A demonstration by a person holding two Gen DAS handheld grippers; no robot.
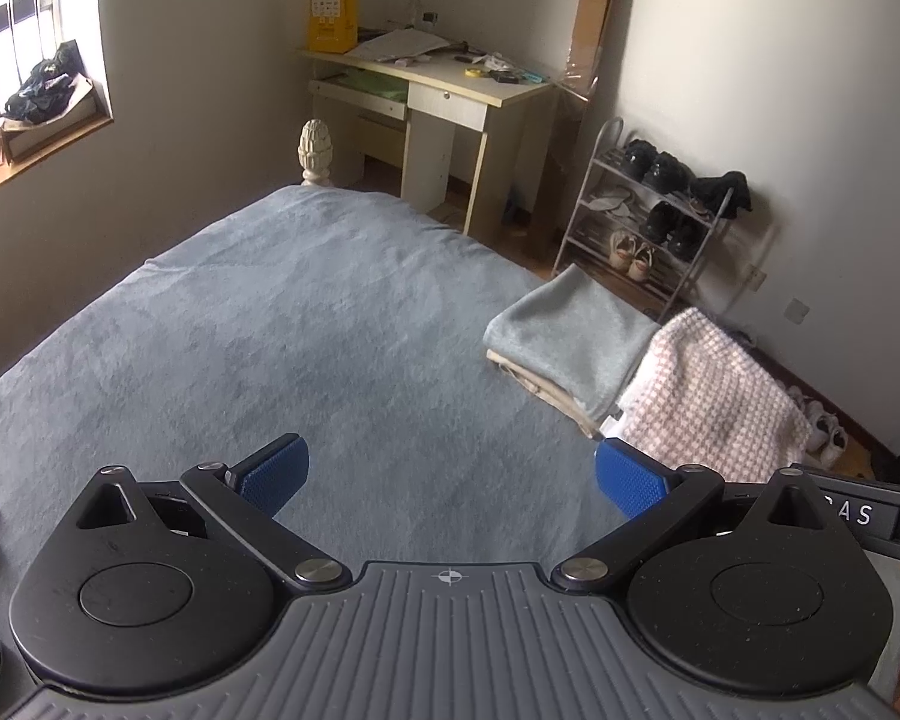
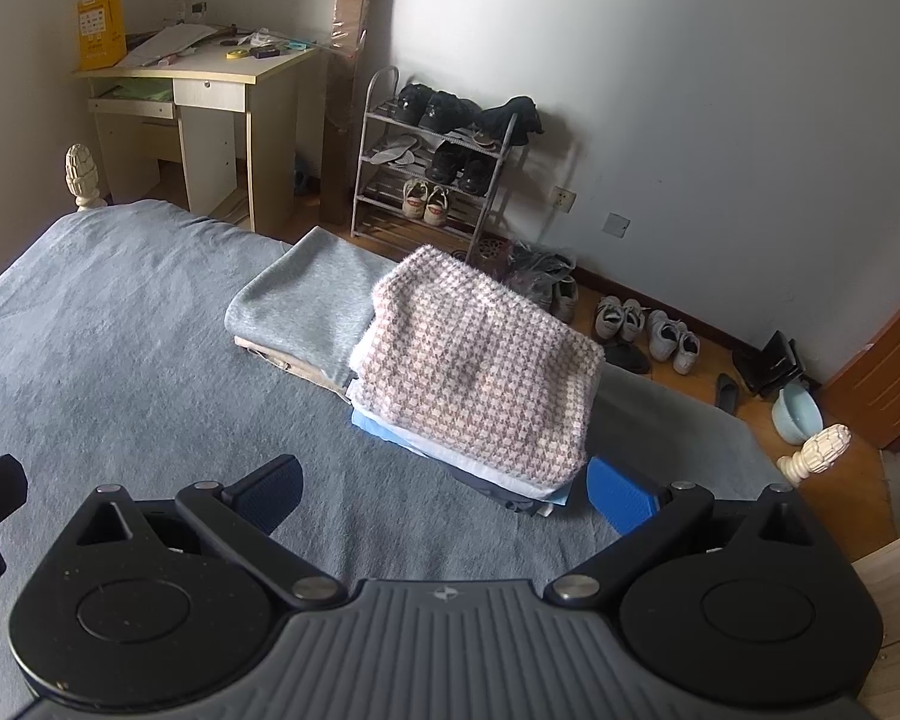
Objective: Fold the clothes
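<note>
A folded pink-and-white checked garment (image 2: 480, 366) lies on top of a stack of folded clothes on the blue-grey bed (image 2: 120, 330); it also shows in the left wrist view (image 1: 714, 402). Beside it sits a folded grey garment (image 2: 306, 300) on a beige one, also seen in the left wrist view (image 1: 570, 336). My left gripper (image 1: 450, 477) is open and empty above bare bedspread (image 1: 300, 330), left of the stacks. My right gripper (image 2: 444, 492) is open and empty, just in front of the checked stack.
A desk (image 1: 450, 96) with a yellow box stands beyond the bed's far corner. A shoe rack (image 2: 438, 162) stands by the wall, with loose shoes (image 2: 648, 330) and a basin (image 2: 798, 414) on the floor. Bedposts (image 2: 816, 450) mark the corners.
</note>
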